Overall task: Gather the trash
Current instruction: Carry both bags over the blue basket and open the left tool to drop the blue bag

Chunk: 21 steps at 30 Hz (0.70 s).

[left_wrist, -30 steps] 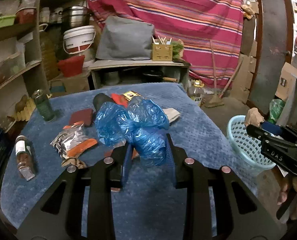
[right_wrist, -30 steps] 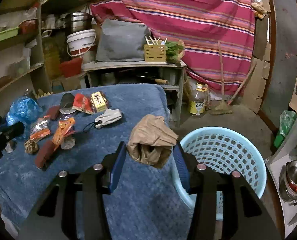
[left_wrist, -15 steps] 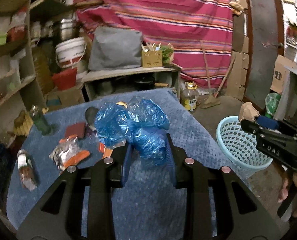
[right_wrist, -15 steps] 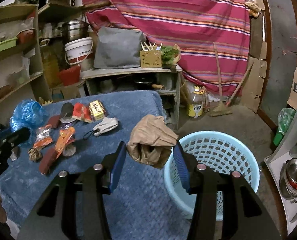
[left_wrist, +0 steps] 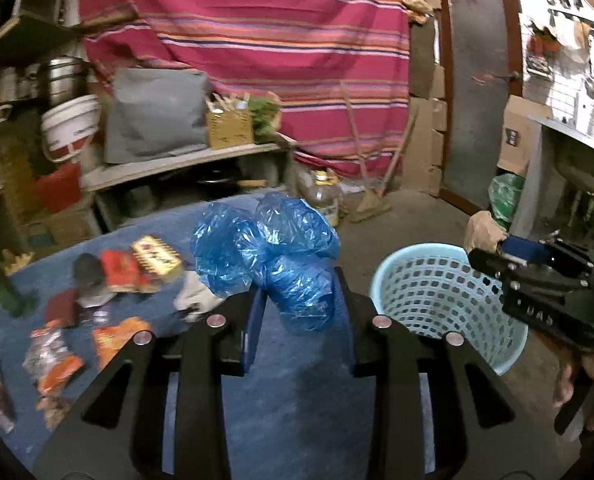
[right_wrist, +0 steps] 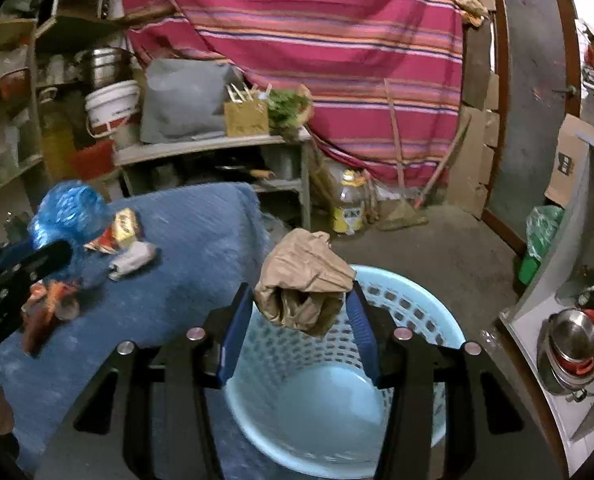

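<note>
My left gripper [left_wrist: 299, 300] is shut on a crumpled blue plastic bag [left_wrist: 269, 252] and holds it above the blue table cover, left of the light blue mesh basket [left_wrist: 429, 292]. My right gripper [right_wrist: 301, 312] is shut on a crumpled brown paper bag [right_wrist: 303, 280], held over the open basket [right_wrist: 417, 320], whose inside looks empty. The right gripper with the brown bag [left_wrist: 483, 230] also shows at the right of the left wrist view. The blue bag [right_wrist: 69, 208] shows at the left of the right wrist view.
Wrappers, red packets [left_wrist: 117, 272], an orange packet [left_wrist: 113, 336], a white rag [left_wrist: 195, 300] and bottles lie on the blue cover [left_wrist: 297, 400]. A shelf table [right_wrist: 217, 148], oil bottle [right_wrist: 349, 208] and broom stand behind. A steel pot [right_wrist: 573, 336] sits at right.
Both grippers have moved right with their bags. The right gripper now holds the brown bag over the basket's opening; the left gripper has come closer to the basket.
</note>
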{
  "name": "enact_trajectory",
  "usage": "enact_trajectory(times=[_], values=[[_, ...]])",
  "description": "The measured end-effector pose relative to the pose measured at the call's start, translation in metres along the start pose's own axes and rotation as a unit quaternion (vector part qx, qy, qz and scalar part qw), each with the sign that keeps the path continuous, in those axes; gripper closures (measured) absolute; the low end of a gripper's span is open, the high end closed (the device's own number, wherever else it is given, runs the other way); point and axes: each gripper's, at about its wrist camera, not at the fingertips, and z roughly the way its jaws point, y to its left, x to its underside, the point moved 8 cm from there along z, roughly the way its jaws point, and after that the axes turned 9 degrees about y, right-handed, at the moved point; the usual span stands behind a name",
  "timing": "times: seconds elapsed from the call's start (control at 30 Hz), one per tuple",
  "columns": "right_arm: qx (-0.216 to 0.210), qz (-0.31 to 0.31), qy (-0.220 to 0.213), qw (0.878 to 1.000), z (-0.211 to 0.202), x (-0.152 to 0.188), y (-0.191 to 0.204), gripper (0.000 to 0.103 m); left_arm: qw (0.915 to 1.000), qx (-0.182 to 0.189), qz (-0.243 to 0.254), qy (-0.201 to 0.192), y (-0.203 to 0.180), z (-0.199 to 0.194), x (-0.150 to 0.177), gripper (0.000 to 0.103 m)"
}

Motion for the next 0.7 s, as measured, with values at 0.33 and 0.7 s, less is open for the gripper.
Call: enact_trajectory(times=[0.33, 0.7], values=[[0.034, 0.026, 0.027, 0.999, 0.03, 0.02, -0.049, 0.055, 0.9977, 0.053, 0.029, 0.031, -0.063, 0.063, 0.0, 0.07], [0.044, 0.046, 0.039, 0.997, 0.035, 0.035, -0.074, 0.055, 0.9939, 0.089, 0.038, 0.054, -0.094, 0.096, 0.004, 0.061]])
